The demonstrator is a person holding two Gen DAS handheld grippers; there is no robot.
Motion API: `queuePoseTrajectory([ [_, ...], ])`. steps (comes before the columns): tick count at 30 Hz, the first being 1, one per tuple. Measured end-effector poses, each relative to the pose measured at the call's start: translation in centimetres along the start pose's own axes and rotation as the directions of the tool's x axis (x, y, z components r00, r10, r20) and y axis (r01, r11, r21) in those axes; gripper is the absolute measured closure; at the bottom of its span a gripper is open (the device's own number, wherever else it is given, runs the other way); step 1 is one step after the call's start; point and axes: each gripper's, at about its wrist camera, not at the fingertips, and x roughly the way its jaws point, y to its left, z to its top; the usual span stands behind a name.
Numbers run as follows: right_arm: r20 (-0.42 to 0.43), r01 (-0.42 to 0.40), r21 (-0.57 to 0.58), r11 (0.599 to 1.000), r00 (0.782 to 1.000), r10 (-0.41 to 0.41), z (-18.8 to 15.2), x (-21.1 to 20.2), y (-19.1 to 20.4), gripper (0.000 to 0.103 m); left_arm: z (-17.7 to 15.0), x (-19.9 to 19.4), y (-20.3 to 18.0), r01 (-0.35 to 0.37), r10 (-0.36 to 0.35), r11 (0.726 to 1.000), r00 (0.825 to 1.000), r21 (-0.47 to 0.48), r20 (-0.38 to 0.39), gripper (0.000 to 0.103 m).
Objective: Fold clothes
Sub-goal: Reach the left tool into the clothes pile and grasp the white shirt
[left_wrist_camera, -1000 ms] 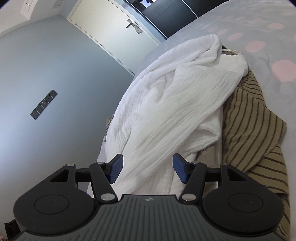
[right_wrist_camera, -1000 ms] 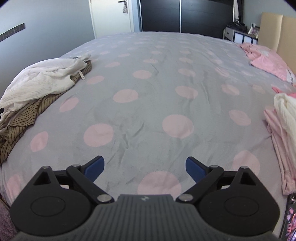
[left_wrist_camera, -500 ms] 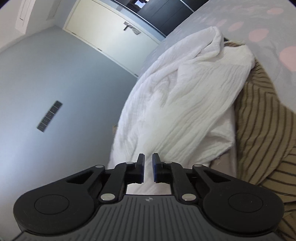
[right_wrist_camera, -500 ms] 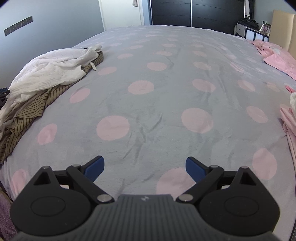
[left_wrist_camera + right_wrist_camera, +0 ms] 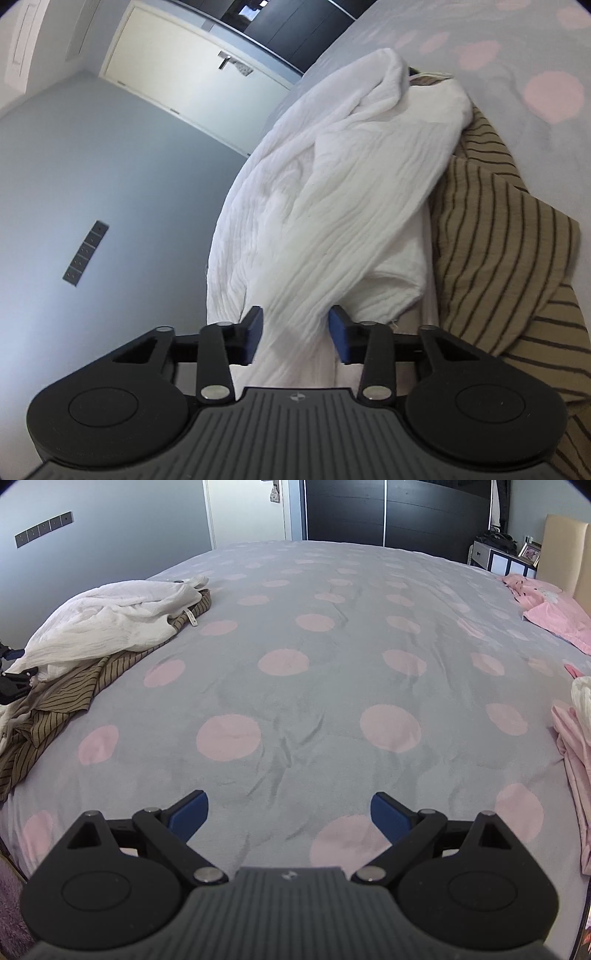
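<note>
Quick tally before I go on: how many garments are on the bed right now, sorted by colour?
White: 2, the white garment with the left gripper opening around a fold, and a white piece at the right edge
Brown striped: 1, the striped garment
Pink: 2, pink garment and pink pile
Total: 5

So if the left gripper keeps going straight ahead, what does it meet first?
The white garment: a fold already lies between the opening jaws of the left gripper, so it would push deeper into that cloth.
</note>
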Motion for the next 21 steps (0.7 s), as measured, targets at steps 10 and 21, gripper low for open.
queuePoseTrajectory([
  [10,0.007,-0.005,-0.017,1.0,1.0,0.006,-0.1,-0.3,0.5,0.007,1.4,-1.9,1.6,0.063,-0.062,0.996,0.998,-0.066,0.018,0.103],
  [21,0.033,-0.014,-0.03,0.999,0.999,0.015,0.2,-1.1,1.0,0.007,5.7,-11.9,0.9,0.343,-0.311,0.931,0.924,-0.122,0.221,0.103],
])
